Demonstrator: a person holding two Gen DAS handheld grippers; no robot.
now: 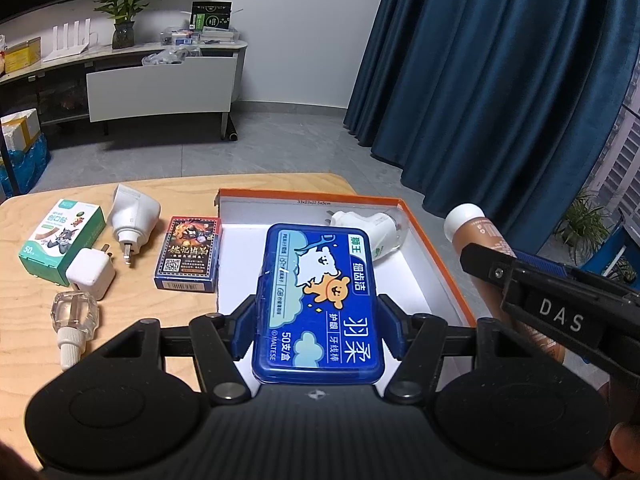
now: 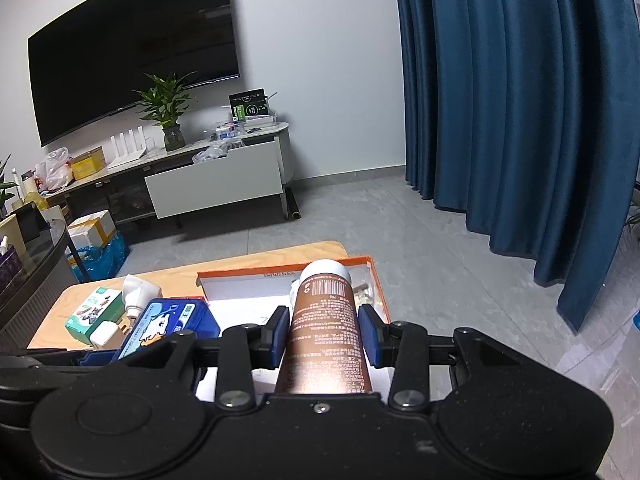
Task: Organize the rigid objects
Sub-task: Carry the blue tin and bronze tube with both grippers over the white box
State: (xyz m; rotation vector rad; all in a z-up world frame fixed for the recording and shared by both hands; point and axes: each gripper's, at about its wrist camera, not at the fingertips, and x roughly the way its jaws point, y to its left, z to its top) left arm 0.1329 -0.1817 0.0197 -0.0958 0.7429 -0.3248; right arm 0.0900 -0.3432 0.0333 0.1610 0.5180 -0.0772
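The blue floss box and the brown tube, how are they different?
The blue floss box is flat and rectangular, with cartoon animals; the brown tube is long and round, with a white cap and small print. The box sits in the left claw, the tube in the right claw. Both are gripped above the orange-rimmed box.

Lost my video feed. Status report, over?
Left gripper shut on blue floss-pick case. Right gripper shut on brown tube. Both over orange-rimmed box; path clear.

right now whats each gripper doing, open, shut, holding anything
Left gripper: shut on the blue floss pick box, held over the orange-rimmed box.
Right gripper: shut on the brown tube.
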